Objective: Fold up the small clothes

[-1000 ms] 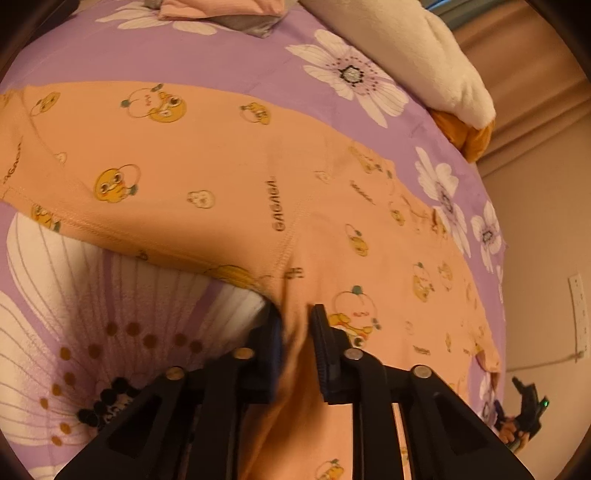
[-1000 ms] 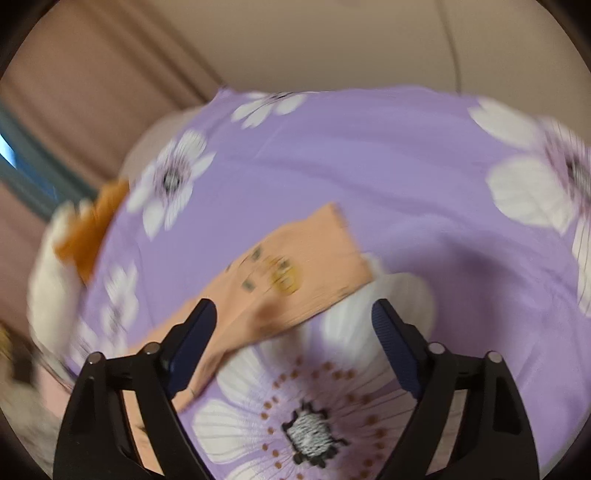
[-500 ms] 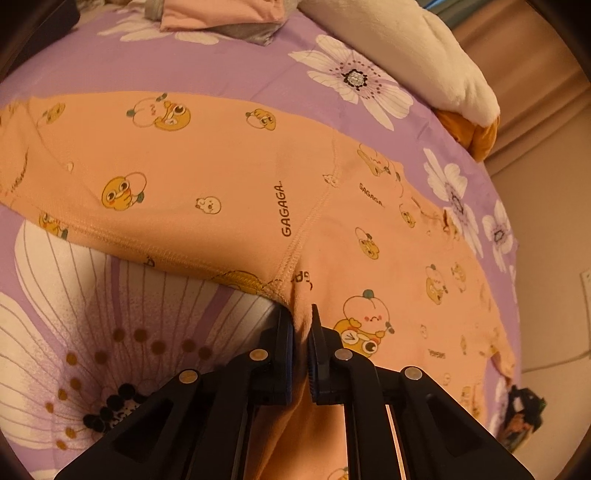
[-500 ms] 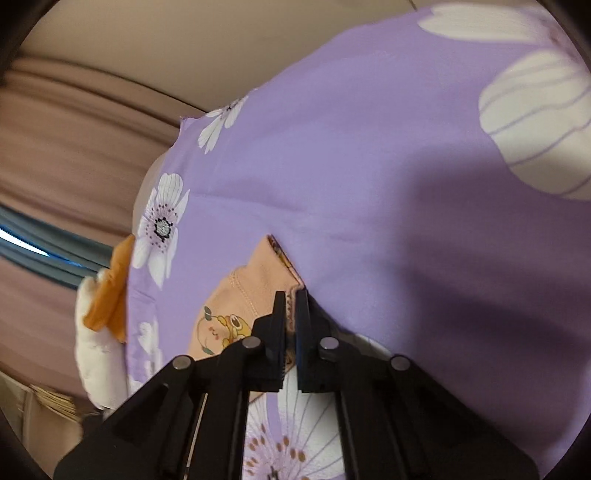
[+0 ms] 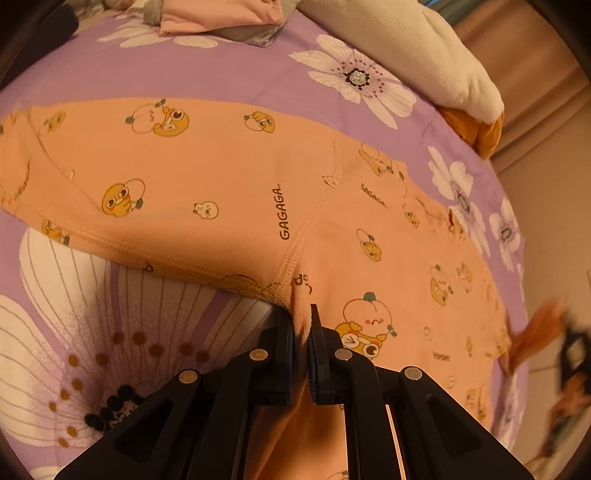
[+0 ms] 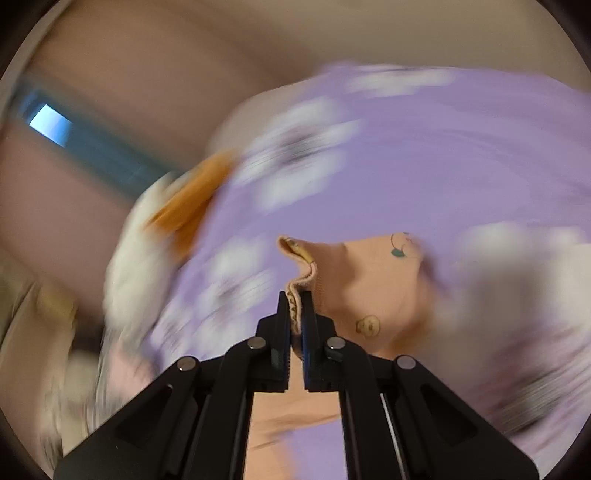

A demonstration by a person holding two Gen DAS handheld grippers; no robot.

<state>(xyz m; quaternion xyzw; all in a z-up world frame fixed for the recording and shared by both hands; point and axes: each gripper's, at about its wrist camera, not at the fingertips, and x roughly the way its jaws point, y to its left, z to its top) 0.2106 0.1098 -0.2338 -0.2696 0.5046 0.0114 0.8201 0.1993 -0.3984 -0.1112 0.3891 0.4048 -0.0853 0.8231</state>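
Small orange trousers [image 5: 229, 177] with cartoon prints and "GAGAGA" lettering lie spread on a purple flowered bedspread [image 5: 207, 70]. My left gripper [image 5: 301, 317] is shut on the trousers at the crotch seam, fabric pinched between its fingers. My right gripper [image 6: 294, 299] is shut on the hem end of one trouser leg [image 6: 362, 280] and holds it lifted above the bedspread [image 6: 424, 177]. The right wrist view is motion-blurred. The right gripper shows blurred at the left wrist view's right edge [image 5: 569, 354], with orange cloth hanging from it.
A white pillow or blanket [image 5: 413, 48] over something orange [image 5: 476, 129] lies at the bed's far edge. Folded pink and grey clothes [image 5: 221, 18] lie at the top. A curtain and wall stand beyond the bed.
Both grippers closed on the trousers: the left at the crotch seam, the right on the leg hem. The right gripper has since lifted the hem and is moving fast.
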